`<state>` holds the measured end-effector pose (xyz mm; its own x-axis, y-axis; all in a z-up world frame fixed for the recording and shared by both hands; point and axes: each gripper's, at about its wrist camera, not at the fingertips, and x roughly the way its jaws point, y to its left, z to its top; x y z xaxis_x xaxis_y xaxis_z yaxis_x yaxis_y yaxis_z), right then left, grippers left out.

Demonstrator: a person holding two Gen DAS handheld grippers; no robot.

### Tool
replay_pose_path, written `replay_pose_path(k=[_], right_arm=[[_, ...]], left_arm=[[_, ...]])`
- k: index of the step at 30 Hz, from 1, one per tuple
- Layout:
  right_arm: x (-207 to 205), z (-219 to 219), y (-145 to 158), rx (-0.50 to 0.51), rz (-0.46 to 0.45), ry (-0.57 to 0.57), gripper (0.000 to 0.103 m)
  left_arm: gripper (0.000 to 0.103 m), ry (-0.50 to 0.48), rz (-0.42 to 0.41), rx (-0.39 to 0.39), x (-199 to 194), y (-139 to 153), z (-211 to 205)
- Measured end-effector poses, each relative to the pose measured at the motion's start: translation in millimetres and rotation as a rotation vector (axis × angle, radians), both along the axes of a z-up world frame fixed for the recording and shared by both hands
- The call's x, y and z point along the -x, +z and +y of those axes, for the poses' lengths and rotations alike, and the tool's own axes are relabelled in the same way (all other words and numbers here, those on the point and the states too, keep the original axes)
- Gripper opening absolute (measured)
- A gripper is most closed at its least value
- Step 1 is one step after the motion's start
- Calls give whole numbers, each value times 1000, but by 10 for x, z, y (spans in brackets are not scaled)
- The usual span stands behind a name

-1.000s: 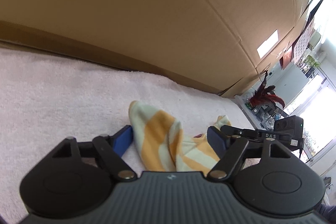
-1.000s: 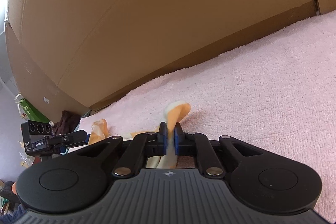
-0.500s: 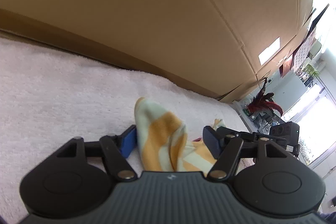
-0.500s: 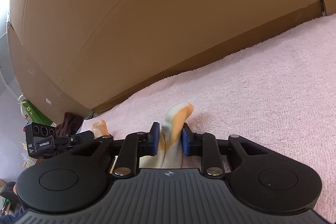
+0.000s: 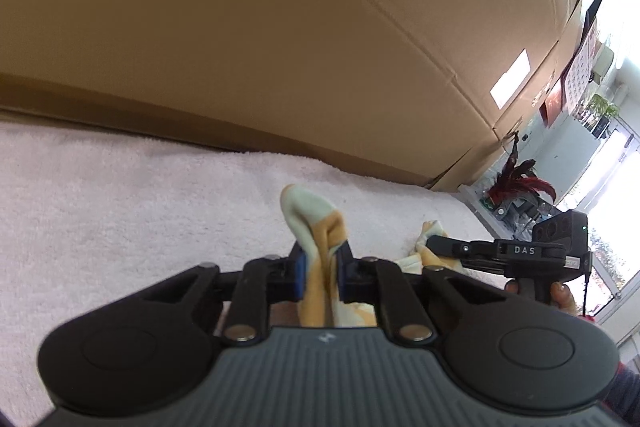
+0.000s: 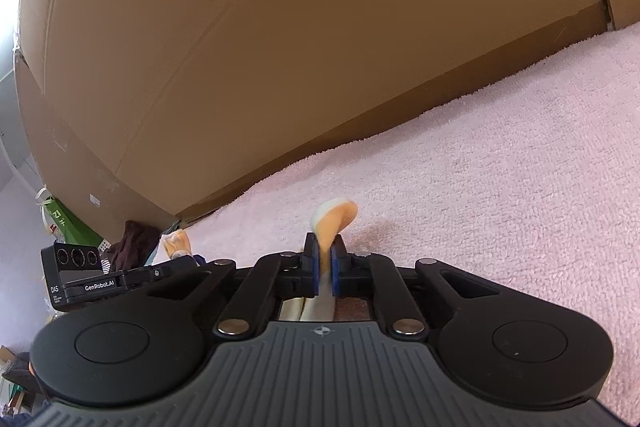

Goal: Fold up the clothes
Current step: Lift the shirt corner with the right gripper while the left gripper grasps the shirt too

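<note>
Left gripper (image 5: 320,269) angled gently downward toward the far cardboard wall (image 5: 280,39), low over the pink towel (image 5: 120,211) covering the desk. Jaws closing on a fold of the striped cloth (image 5: 316,227), blue pads narrow and pressing the fabric from both sides. Right gripper (image 6: 325,269) tilted down at a similar shallow angle, jaws clamped tight on another corner of the same cloth (image 6: 334,217). Seen from the left wrist view, right gripper (image 5: 434,241) off to the right with a hand (image 5: 560,297) wrapped around its handle, fingers just visible beneath the black body.

Cloth in pale cream and orange stripes, soft and crumpled. From the left wrist, pinched fold standing up in a rounded peak just beyond the pads, more fabric trailing back under the gripper and stretching right toward the other gripper. From the right wrist, small curled tip of orange with a cream edge poking up past the pads, rest hidden under the tool. Cloth lying near the middle of the towel, well short of the cardboard wall.
</note>
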<state>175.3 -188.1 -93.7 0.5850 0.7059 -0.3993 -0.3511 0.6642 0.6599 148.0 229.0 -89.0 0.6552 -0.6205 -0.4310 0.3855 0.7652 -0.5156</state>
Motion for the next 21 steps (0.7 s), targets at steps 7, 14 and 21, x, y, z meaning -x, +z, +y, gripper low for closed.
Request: replay_pose_path(k=[7,14,21], right_arm=[[43,-31,36,-45,-33,1,7],[328,-118,240,-147,-118,-24,6],[779,-223,540,-212,-217,12,5]], left_arm=[[9,32,-38,-46,59,53,-50],[9,71,-147,-37,367,310,-68],[9,30,-255,-4,855,628,-65]])
